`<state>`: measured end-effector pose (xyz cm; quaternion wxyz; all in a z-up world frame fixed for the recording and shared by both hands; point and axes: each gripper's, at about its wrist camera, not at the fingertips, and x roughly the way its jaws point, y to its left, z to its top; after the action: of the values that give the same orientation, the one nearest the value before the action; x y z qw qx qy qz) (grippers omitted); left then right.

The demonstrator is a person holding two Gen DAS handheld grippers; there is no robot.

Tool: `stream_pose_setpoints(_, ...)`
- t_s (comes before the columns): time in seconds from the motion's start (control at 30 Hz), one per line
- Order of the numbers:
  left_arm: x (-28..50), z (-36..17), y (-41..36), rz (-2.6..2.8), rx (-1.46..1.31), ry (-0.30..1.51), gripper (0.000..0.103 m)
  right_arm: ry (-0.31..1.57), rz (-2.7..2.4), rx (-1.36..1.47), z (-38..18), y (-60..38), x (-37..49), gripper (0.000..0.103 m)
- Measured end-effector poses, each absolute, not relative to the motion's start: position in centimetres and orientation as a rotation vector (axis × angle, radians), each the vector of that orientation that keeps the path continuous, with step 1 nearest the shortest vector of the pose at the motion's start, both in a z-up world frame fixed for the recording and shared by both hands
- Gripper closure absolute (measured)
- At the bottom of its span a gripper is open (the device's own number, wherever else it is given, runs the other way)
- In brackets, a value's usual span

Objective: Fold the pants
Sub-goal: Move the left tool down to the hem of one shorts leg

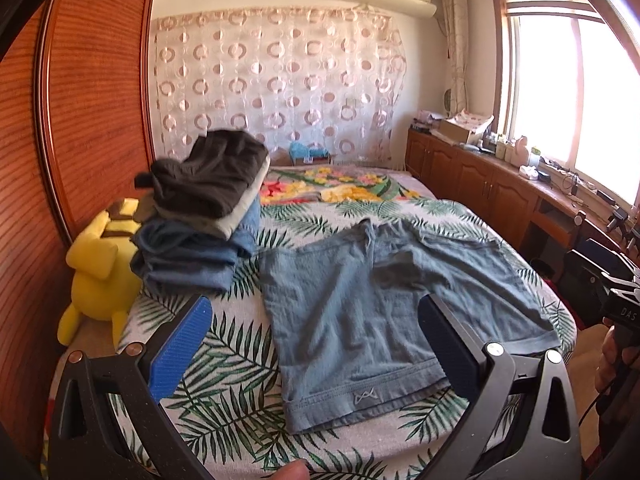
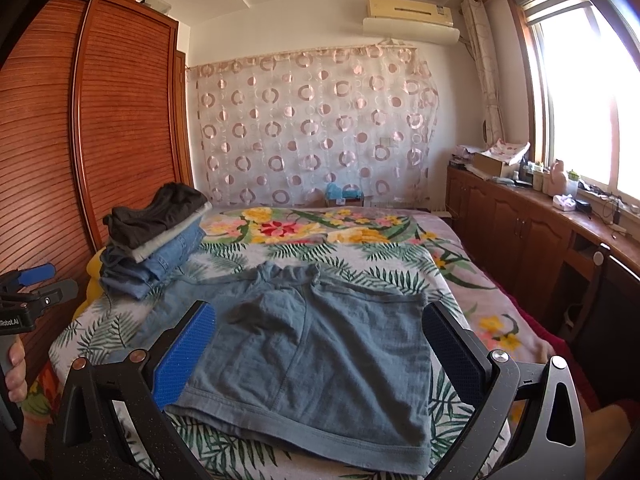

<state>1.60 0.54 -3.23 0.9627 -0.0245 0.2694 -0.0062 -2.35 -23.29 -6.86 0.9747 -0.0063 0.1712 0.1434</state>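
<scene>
A pair of blue-grey shorts lies spread flat on the bed, leg hems toward me; it also shows in the right wrist view. My left gripper is open and empty, its blue pads held above the near left leg. My right gripper is open and empty, hovering over the near right leg. The right gripper's body shows at the far right of the left wrist view; the left gripper's body shows at the left edge of the right wrist view.
A stack of folded clothes sits on the bed's far left, also in the right wrist view. A yellow plush toy lies beside the wooden wardrobe. The leaf-print bedcover spreads all around. Wooden cabinets line the right wall.
</scene>
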Motion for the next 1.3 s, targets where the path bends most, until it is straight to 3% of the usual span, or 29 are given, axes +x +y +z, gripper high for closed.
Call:
stream_pose_setpoints(0.63,3.0,-10.3,3.2,-0.008,-0.067,0.691,0.000,0.559,0.274,-0.060,-10.0,-23.6,0.9,0.000)
stream_pose_setpoints(0.93,2.2,-11.9,4.5,-0.034,-0.079,0.731,0.001,0.628,0.255,-0.066,-8.9,-23.3,1.7,0.000)
stream_pose_setpoints(1.07,1.9,-12.9,4.9,-0.058,-0.099,0.758,0.010,0.636,0.246,-0.068,-8.5,-23.4,1.5,0.000)
stream_pose_setpoints(1.3,1.5,-14.0,4.4,-0.131,-0.129,0.792,0.037,0.654,0.245,-0.077,-9.4,-23.5,1.3,0.000)
